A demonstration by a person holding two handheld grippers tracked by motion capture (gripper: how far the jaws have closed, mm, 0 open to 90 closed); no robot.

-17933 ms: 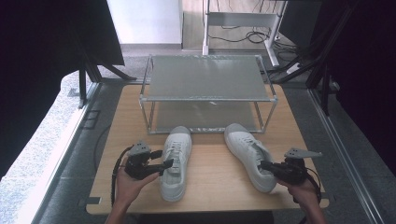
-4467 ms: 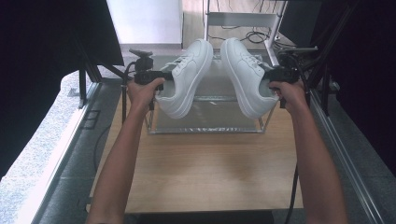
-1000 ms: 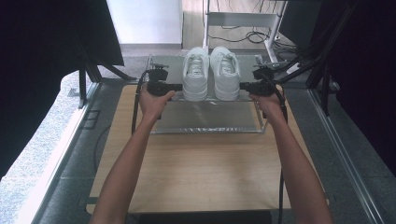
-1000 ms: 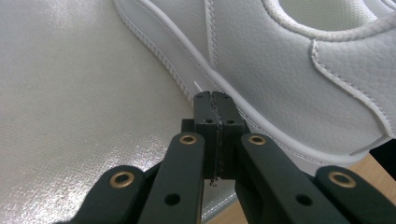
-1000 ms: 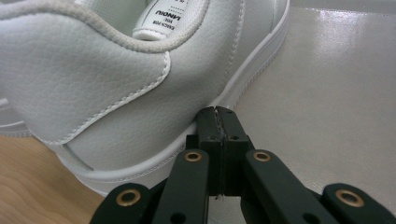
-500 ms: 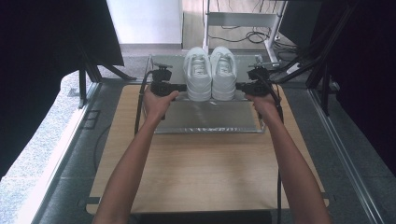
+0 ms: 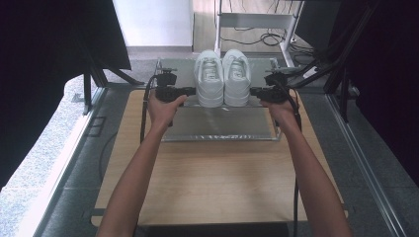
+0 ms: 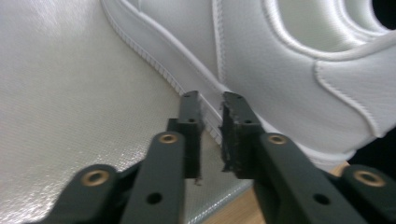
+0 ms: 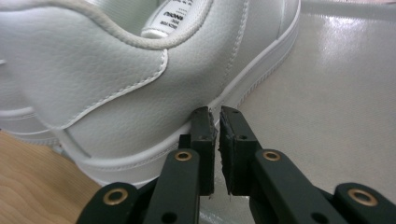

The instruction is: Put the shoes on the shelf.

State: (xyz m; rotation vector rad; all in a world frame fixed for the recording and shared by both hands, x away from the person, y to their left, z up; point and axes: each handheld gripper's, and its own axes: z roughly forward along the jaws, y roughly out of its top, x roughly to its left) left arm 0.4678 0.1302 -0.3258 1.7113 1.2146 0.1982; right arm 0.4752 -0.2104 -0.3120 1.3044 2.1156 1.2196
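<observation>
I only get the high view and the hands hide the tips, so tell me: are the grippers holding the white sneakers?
Observer: No. The left gripper has just been opening its jaws. There is a narrow gap with nothing in it, right beside the left sneaker at its sole.
Operator: And the other one?
Observer: The right gripper has just been opening too. Its thin slit holds nothing, and the tips are by the right sneaker at its sole.
Operator: What are the shoes on?
Observer: A shiny shelf top with a fine woven-looking texture.
</observation>
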